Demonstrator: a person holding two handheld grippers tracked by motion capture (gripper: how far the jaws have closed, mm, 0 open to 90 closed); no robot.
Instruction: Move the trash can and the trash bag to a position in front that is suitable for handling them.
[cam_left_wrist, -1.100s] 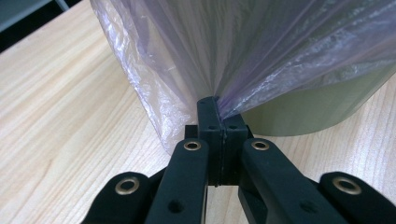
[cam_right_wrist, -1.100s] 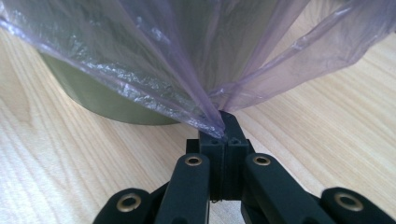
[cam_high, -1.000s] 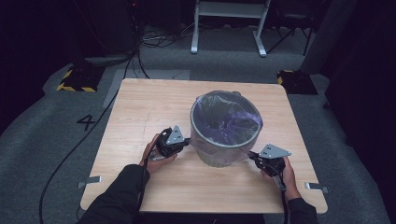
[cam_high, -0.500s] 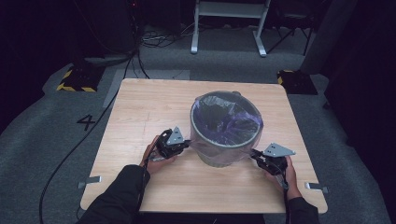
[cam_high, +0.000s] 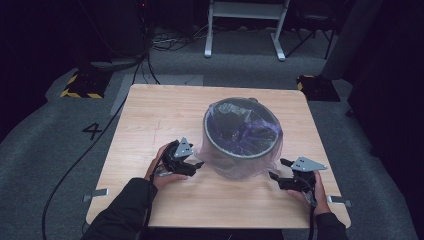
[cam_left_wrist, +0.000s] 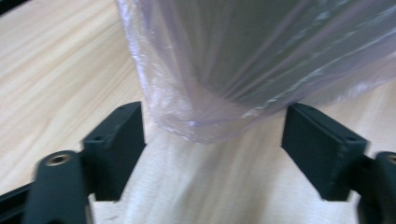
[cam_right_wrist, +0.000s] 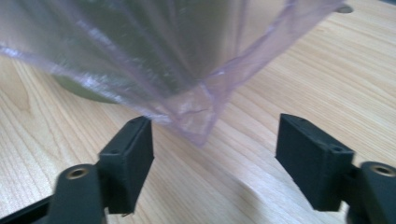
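Grey bin (cam_high: 240, 135) w/ purple bag (cam_high: 220, 157) stands mid-bench (cam_high: 150, 115), toward near edge. Left gripper (cam_high: 192, 163) & right gripper (cam_high: 277, 170) flank it; both sets of fingers just opened, apart, bag hem hanging free between them, not clamped.

Left claw (cam_high: 196, 165) and right claw (cam_high: 275, 170): jaws just opened wide, nothing gripped, both forearms low near worktop's front edge.
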